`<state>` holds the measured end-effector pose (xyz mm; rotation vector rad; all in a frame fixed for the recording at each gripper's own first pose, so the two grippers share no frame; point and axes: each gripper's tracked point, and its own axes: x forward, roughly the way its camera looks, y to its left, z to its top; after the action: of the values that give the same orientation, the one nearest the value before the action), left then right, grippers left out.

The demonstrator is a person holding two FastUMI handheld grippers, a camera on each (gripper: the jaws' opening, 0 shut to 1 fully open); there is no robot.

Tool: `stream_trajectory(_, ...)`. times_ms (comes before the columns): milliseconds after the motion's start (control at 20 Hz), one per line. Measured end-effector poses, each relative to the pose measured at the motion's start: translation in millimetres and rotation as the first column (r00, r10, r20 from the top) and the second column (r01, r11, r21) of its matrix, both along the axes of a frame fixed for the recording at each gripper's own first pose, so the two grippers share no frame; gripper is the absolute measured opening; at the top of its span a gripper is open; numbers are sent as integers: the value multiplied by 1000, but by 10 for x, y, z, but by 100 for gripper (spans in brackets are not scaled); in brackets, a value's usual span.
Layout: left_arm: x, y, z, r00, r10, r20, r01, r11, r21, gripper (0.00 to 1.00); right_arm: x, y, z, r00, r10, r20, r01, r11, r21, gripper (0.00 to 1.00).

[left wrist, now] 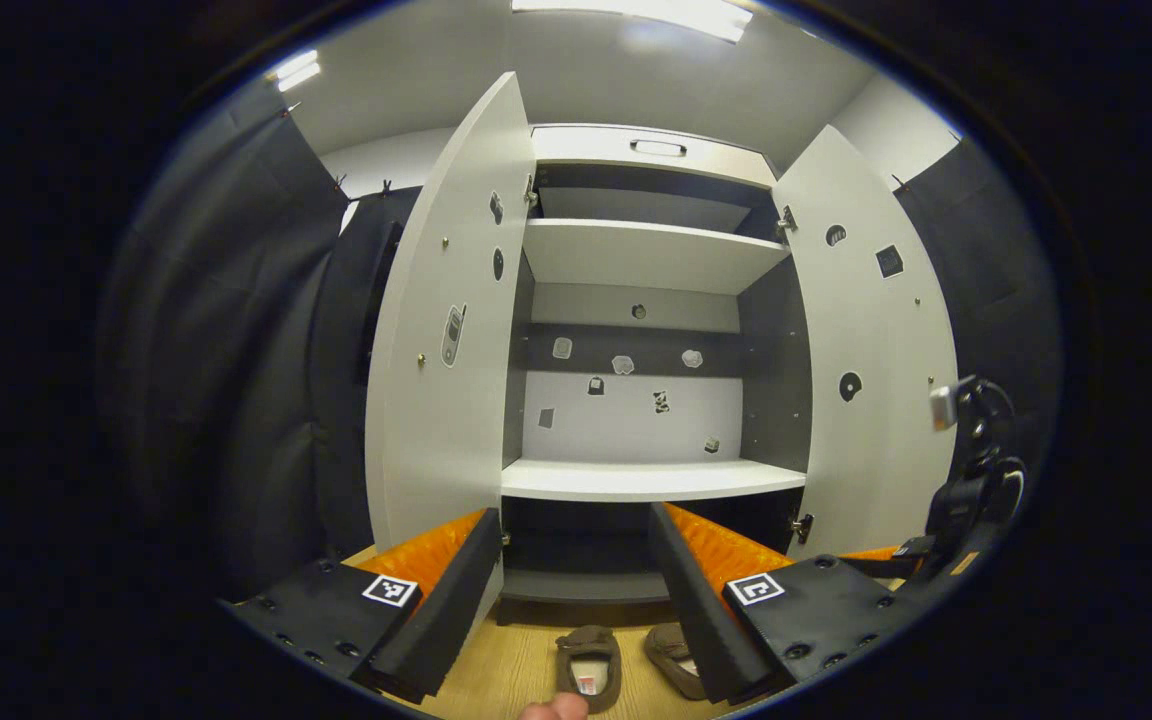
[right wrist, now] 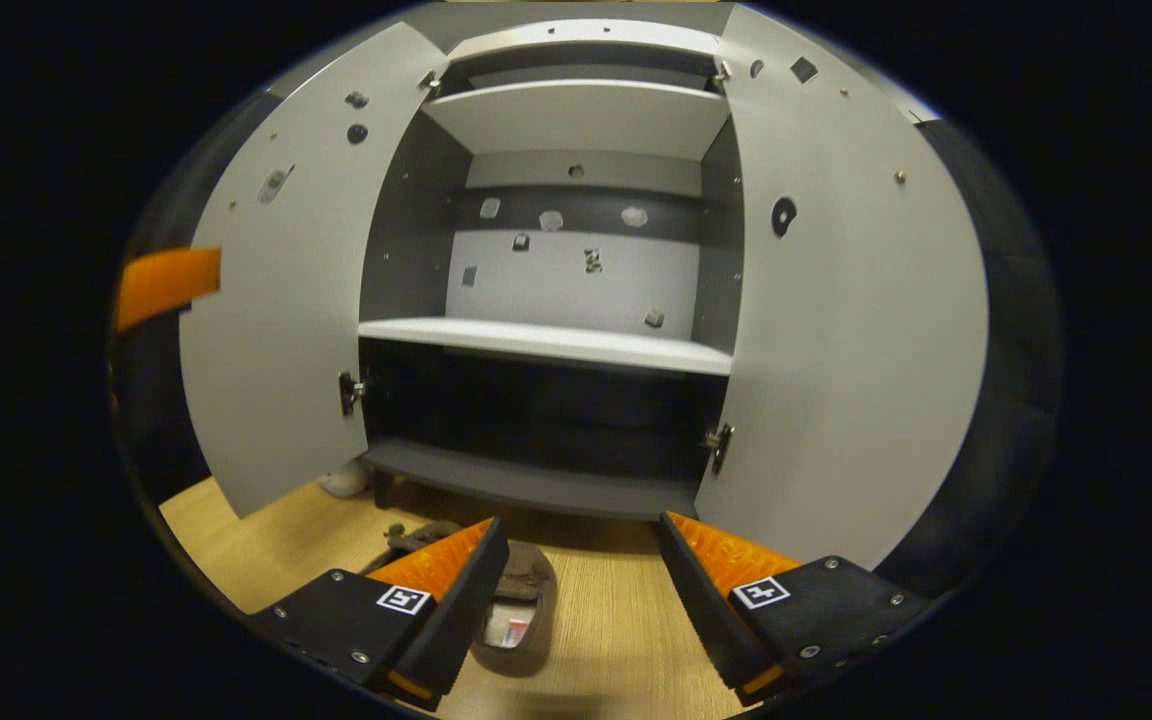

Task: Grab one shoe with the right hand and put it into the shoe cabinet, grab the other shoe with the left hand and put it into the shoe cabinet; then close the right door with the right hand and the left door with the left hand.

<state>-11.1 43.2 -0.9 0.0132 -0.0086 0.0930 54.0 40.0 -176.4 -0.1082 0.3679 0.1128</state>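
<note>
Two brown slippers lie on the wooden floor in front of the open shoe cabinet (left wrist: 651, 480). In the left gripper view one slipper (left wrist: 588, 665) is low between my fingers and the other slipper (left wrist: 671, 650) sits partly behind the right finger. My left gripper (left wrist: 574, 512) is open and holds nothing, well above them. In the right gripper view my right gripper (right wrist: 581, 520) is also open, with one slipper (right wrist: 518, 605) beside its left finger and the second slipper (right wrist: 416, 535) partly hidden behind that finger. Both cabinet doors (right wrist: 276, 300) (right wrist: 846, 320) stand wide open.
The cabinet's shelves (right wrist: 546, 342) and dark bottom compartment (right wrist: 536, 485) hold no shoes. The right gripper (left wrist: 971, 480) shows at the right edge of the left gripper view, beyond the right door (left wrist: 871, 380). A small white object (right wrist: 344, 480) lies under the left door. A fingertip (left wrist: 556, 708) shows low.
</note>
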Motion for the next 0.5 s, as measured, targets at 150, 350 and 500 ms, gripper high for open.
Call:
stream_trajectory(150, -9, 57, -4, 1000, 20, -1, -20, 1000, 4, 96, 9, 101, -784, 980, 48, -191, -51, 999, -9, 93)
stream_trajectory(350, -46, 89, -38, 999, 36, -10, -36, 999, -2, 96, 58, 96, -1348, 953, 47, -300, -62, 997, -39, 92)
stream_trajectory(500, -36, 142, -51, 998, 56, -14, -56, 998, -3, 96, 260, 52, -1655, 942, 29, -335, -62, 994, -88, 89)
